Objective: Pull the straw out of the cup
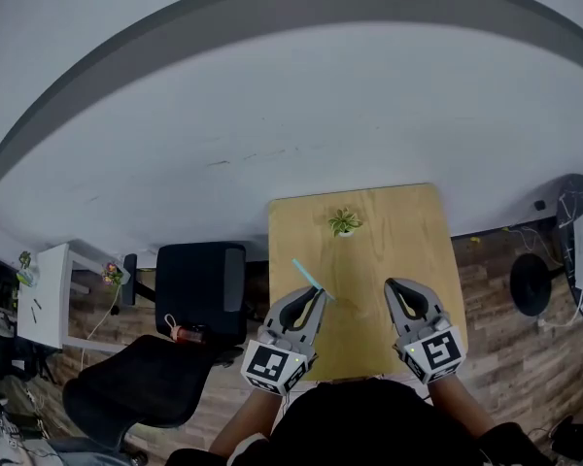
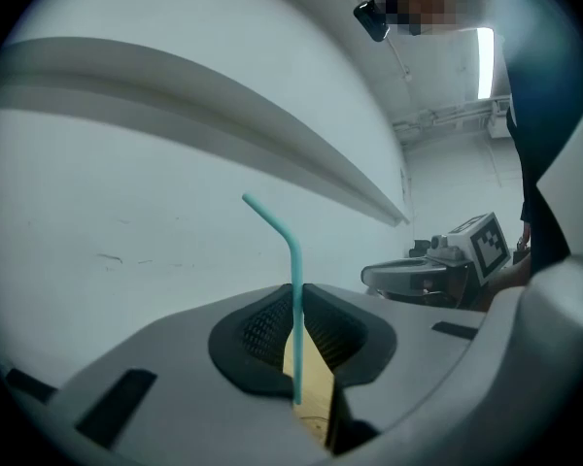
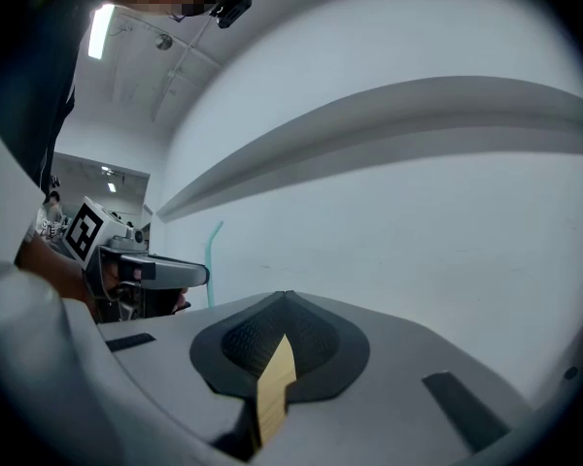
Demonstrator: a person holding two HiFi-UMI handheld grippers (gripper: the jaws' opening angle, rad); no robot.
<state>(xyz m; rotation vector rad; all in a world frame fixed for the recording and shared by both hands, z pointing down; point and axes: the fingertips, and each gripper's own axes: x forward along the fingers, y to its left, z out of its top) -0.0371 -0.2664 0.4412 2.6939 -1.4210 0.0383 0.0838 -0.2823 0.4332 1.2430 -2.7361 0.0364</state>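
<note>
The pull looks done, or all but done: the left gripper (image 2: 296, 297) has its fingers (image 2: 257, 330) closed on the teal straw (image 2: 295, 260), and no cup shows around the straw or anywhere else in the three views. In the left gripper view the straw runs upright through the middle of the frame, pinched between the dark ribbed pads. Its lower end hangs free just below them against the wood, and its bent top leans away toward the upper left. What seems left is only to carry the straw clear or set it down; where the cup stands I cannot tell, possibly under the grippers and out of sight. The right gripper (image 3: 284, 304) has its fingers brought together with nothing between them, only a sliver of wood showing through, and it sits well to the side of the straw. Beyond both, in the head view, the wooden bench (image 1: 413, 246) stretches up the frame, bare but for a small green plant (image 1: 345, 223) near its far edge, with the pale wall (image 1: 301, 115) behind.
</note>
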